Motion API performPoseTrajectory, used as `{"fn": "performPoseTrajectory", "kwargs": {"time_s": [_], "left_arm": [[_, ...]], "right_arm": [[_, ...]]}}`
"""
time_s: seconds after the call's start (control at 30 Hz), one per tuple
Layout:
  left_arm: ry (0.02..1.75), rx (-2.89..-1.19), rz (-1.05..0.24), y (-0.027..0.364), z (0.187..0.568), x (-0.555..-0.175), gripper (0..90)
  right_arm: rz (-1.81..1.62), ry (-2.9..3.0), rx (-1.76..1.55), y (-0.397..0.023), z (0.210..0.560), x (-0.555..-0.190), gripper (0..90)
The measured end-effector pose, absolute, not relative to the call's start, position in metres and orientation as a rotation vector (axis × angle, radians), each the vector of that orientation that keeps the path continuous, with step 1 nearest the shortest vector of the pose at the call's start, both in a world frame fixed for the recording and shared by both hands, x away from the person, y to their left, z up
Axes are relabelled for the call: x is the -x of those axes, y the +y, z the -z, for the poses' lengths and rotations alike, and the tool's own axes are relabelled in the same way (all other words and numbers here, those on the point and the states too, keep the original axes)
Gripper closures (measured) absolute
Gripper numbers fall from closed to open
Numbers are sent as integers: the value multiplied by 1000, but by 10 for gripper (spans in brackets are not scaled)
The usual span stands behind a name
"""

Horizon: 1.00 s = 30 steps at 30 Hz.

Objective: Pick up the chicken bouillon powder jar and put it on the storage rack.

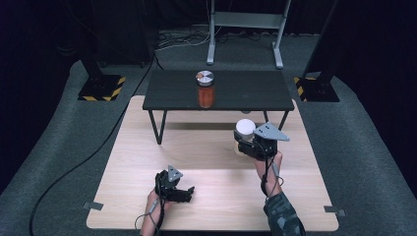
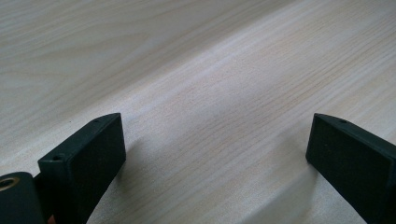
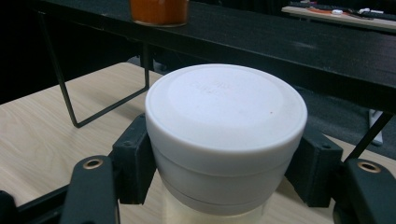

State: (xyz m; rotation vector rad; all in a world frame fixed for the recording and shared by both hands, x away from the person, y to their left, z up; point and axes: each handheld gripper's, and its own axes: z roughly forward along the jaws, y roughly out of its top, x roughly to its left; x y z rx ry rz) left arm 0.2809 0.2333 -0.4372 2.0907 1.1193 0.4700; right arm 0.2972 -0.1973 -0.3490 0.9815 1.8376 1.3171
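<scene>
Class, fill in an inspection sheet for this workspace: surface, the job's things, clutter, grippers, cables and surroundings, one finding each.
Surface: pale wooden table; a low black table stands on its far part.
Job's things: white-lidded jar on the wood.
Clutter: orange jar with a silver lid on the black table.
Grippers: right gripper shut on the white-lidded jar; left gripper open over bare wood.
Cables: black cable across the floor at left.
Surroundings: grey carpet, metal stand, dark backdrop.

Left gripper (image 1: 183, 192) rests low, jaws standing wide apart. Right gripper (image 1: 244, 142) is held forward, jaws clamped (forearm extended from the sleeve).
</scene>
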Motion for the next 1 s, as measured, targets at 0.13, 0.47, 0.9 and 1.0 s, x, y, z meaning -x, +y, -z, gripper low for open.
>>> {"fn": "performPoseTrajectory", "kwargs": {"time_s": [0.13,0.47,0.9,1.0], "left_arm": [[1119,-2091,-470,233,437,-281,44],[1119,-2091,-470,233,437,-281,45],[1119,-2091,-470,233,437,-281,45],[1119,-2091,-470,233,437,-281,46]], "right_arm": [[-1315,1843,-973,-196,344,-298,327],[-1310,1852,-950,-194,335,-302,327],[-1309,1858,-939,-195,324,-305,327],[-1305,1860,-935,-195,320,-306,327]]}}
